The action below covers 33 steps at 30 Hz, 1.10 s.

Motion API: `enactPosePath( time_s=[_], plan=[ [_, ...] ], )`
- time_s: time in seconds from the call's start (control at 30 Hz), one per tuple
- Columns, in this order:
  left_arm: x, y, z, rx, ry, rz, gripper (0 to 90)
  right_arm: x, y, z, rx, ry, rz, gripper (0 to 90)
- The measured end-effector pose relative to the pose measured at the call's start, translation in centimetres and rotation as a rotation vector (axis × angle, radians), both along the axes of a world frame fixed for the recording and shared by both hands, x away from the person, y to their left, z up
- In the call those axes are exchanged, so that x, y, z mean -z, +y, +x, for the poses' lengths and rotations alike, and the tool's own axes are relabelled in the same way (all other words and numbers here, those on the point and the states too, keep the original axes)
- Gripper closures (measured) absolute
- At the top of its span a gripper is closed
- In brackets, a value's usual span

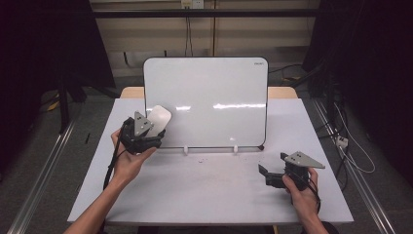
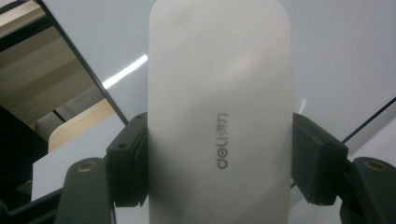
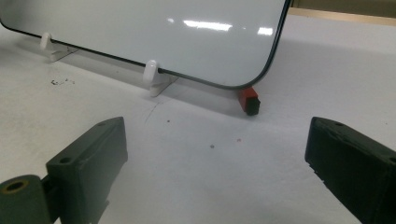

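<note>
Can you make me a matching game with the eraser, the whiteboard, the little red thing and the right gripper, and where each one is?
1. white eraser
2. whiteboard
3. small red and black block
4. right gripper

A. standing upright on white clips
B. open, low over the table
C. clamped in the left gripper
D. at the board's lower corner

Pairs: 1-C, 2-A, 3-D, 4-B

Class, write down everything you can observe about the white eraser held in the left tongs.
The white eraser is a smooth, matte, plastic-looking oblong with rounded ends and grey "deli" lettering on its back. The left tongs are shut on it, a black pad pressing each long side. It is held up at the lower left corner of the whiteboard, which stands behind it; whether it touches the board cannot be told.
</note>
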State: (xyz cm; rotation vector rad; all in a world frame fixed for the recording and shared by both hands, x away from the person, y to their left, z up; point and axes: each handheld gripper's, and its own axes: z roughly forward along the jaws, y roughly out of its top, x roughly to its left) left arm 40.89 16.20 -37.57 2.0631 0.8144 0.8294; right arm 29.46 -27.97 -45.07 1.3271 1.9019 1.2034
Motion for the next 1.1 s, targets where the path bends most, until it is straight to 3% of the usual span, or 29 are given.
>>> enactPosePath(
  time_s=[0.5, 0.8, 1.1],
  plan=[
    [2.2, -1.9, 1.7, -0.006, 0.022, 0.066, 31.2, 0.0, -0.1, 0.1, -0.005, 0.002, 0.001, 5.7],
    [3.0, -2.8, 1.6, -0.019, -0.007, 0.13, 31.1, 0.0, 0.0, 0.0, -0.014, 0.0, 0.001, 5.7],
    [3.1, -2.8, 1.7, -0.021, -0.003, 0.12, 30.2, 0.1, -0.1, 0.0, -0.013, 0.005, 0.008, 5.7]
  ],
)
